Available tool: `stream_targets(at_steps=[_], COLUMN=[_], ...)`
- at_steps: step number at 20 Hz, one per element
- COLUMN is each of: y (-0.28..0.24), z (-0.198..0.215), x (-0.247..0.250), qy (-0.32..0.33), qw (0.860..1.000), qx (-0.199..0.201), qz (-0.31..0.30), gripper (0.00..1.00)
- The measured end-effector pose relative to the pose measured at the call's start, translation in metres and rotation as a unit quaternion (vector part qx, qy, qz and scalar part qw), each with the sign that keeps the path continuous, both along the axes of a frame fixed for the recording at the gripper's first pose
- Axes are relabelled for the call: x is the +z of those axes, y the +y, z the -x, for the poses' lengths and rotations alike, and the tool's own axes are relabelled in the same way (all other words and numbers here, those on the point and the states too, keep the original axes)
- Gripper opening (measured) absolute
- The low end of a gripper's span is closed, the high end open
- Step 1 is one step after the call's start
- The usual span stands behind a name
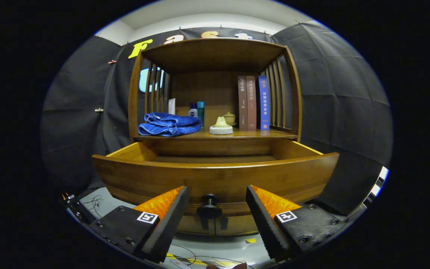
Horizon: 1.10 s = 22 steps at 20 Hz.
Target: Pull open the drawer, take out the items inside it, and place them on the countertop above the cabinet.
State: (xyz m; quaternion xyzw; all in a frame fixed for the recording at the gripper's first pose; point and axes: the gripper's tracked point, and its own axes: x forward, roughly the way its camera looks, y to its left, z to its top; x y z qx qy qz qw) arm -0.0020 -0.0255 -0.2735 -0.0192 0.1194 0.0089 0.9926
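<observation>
On the left half of the wooden cabinet's countertop shelf [237,135] we see a folded blue towel [169,124], with a white card and two small blue bottles [197,110] behind it near the back edge. Toward the middle sits a pale cone-shaped object on a white round base [221,126], a small lidded pot behind it. Three upright books [252,102] stand at the right edge.

Below, the curved-front wooden drawer [215,177] is pulled well out, so we judge the opening step done. Our gripper [217,209] is spread wide, its fingers either side of the drawer's dark round knob [209,210] and touching nothing.

The slice of drawer floor we can see looks bare, but the tall front panel hides most of the inside. We cannot tell whether items remain there or whether the things on the shelf came from it.
</observation>
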Motion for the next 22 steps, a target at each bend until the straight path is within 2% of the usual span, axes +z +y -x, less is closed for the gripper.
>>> stream_targets(at_steps=[5, 8, 12, 22], y=[0.007, 0.007, 0.008, 0.01], z=[-0.016, -0.014, -0.022, -0.091], x=[-0.018, -0.016, -0.015, -0.015], qy=[0.01, -0.003, 0.006, 0.015], qw=[1.0, 1.0, 1.0, 1.0], qx=[-0.006, -0.003, -0.006, -0.007], qz=[-0.003, 0.013, 0.0, 0.004], gripper=[1.0, 1.0, 0.99, 1.0])
